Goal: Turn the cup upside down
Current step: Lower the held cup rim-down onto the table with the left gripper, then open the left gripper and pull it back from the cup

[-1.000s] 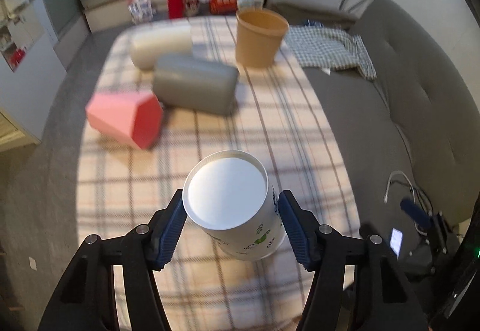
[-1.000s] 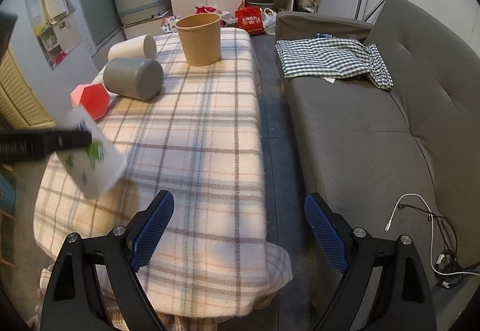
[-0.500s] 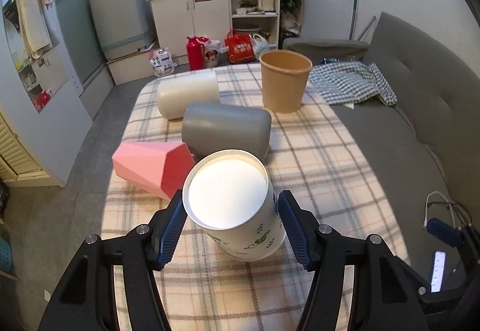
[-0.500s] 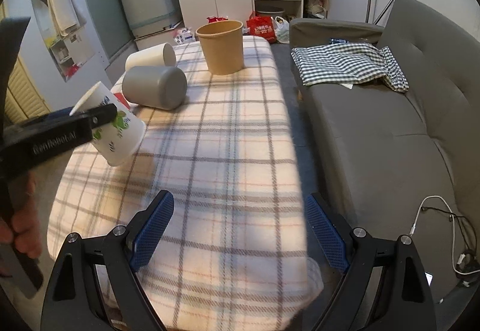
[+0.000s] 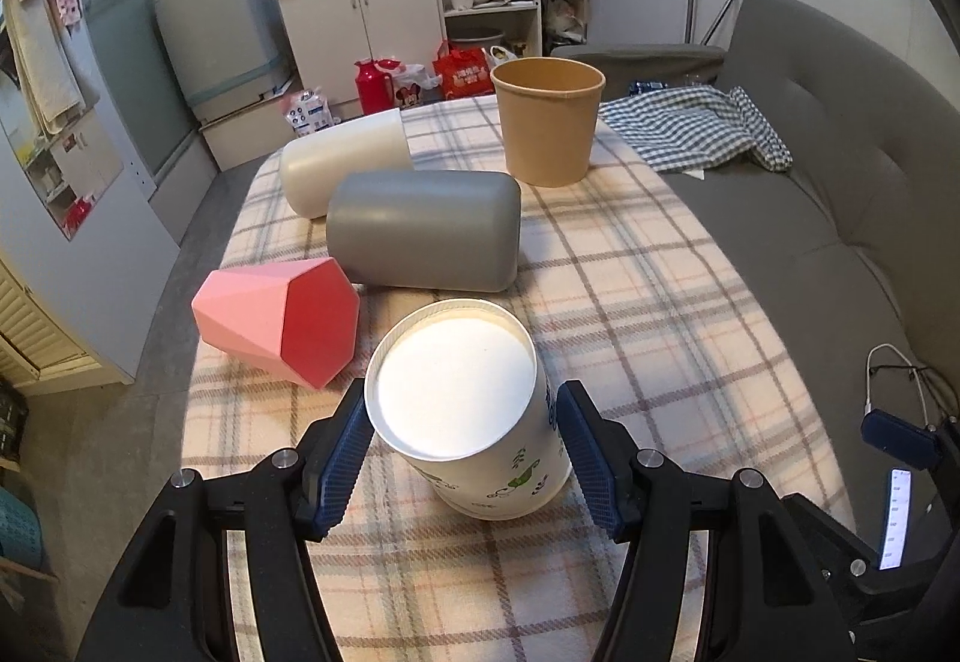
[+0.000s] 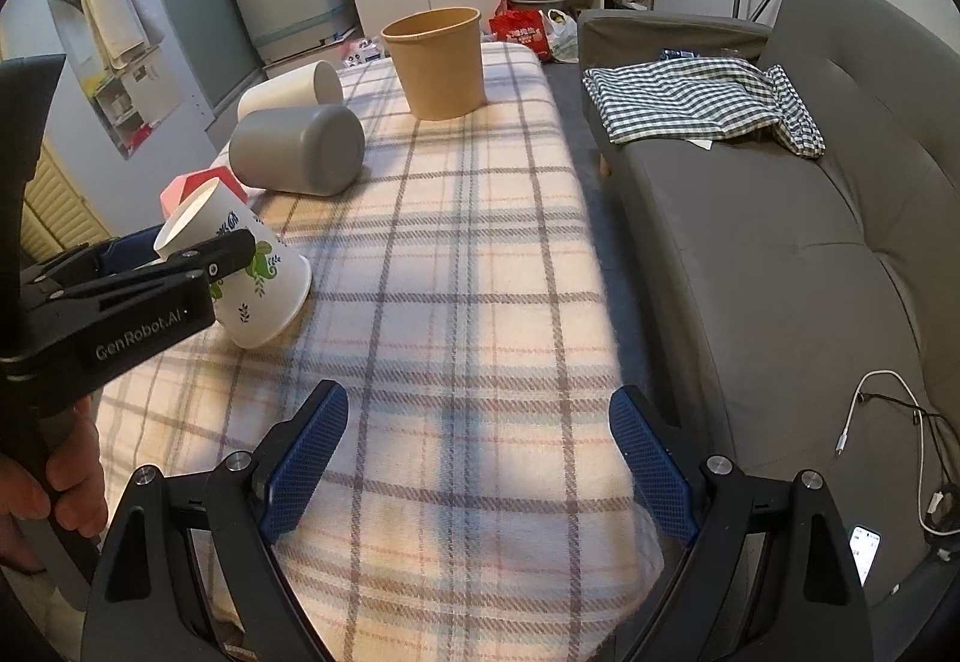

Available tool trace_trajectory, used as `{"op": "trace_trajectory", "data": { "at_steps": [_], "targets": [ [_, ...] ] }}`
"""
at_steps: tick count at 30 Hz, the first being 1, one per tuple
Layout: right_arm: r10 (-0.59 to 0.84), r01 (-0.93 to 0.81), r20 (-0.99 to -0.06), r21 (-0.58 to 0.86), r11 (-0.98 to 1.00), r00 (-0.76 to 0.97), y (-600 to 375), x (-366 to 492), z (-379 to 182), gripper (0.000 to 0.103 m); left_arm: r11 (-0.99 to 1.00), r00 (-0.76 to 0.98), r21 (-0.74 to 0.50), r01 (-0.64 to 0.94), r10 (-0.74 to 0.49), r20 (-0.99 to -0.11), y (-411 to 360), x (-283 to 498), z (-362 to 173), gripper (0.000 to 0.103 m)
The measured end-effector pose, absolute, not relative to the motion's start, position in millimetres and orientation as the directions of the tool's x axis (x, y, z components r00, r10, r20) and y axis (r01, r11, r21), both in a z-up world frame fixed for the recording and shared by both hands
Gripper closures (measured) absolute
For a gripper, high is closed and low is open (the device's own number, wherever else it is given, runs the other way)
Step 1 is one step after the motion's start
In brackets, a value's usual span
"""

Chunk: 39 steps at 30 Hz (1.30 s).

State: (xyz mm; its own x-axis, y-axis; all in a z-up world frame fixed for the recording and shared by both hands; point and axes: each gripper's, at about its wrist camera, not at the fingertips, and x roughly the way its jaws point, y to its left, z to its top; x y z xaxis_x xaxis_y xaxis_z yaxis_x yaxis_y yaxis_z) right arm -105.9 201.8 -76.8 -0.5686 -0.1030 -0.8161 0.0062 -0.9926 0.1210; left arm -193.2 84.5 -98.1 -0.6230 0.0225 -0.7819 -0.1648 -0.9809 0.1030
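A white paper cup with green leaf print [image 5: 474,416] is upside down and tilted, its white base facing the left wrist camera and its rim low over the plaid tablecloth [image 5: 660,314]. My left gripper [image 5: 462,452] is shut on the cup's sides. In the right wrist view the cup [image 6: 252,278] sits at the left, held by the left gripper [image 6: 180,272], its rim edge touching or just above the cloth. My right gripper [image 6: 474,452] is open and empty above the table's near end.
On the table lie a pink faceted cup [image 5: 282,320], a grey cup [image 5: 420,230] and a cream cup [image 5: 342,164], all on their sides. A brown paper bucket [image 5: 549,122] stands upright at the far end. A grey sofa [image 6: 780,254] with a checked cloth [image 6: 702,98] runs along the right.
The left gripper has lowered the inverted cup toward the table and levelled its view. The right gripper has moved in closer over the table's near end.
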Motion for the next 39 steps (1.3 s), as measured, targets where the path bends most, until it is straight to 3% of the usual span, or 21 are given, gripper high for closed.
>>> {"op": "trace_trajectory", "data": {
  "at_steps": [3,6,16,28,39],
  "targets": [
    [-0.103,0.005,-0.815,0.123,-0.992,-0.571,201,-105,-74,0.014,-0.982,-0.608,0.083,-0.169,0.038,-0.793,84,-193,-98,0.038],
    [-0.102,0.006,-0.808,0.121,-0.993,-0.580,201,-102,-70,0.014,-0.985,-0.597,0.067,-0.159,0.041,-0.801,81,-191,-96,0.026],
    [-0.093,0.017,-0.770,0.106,-0.994,-0.632,196,-82,-34,0.014,-0.983,-0.660,0.018,-0.182,0.108,-0.744,79,-171,-50,0.026],
    [-0.100,0.032,-0.650,0.116,-0.993,-0.754,185,-41,41,0.014,-0.984,-0.802,-0.022,-0.176,0.156,-0.576,58,-119,37,0.026],
    [-0.139,0.089,-0.553,0.115,-0.989,-0.822,148,-2,45,0.014,-0.991,-0.888,-0.092,-0.096,0.127,-0.443,-7,-38,20,0.026]
  ]
}}
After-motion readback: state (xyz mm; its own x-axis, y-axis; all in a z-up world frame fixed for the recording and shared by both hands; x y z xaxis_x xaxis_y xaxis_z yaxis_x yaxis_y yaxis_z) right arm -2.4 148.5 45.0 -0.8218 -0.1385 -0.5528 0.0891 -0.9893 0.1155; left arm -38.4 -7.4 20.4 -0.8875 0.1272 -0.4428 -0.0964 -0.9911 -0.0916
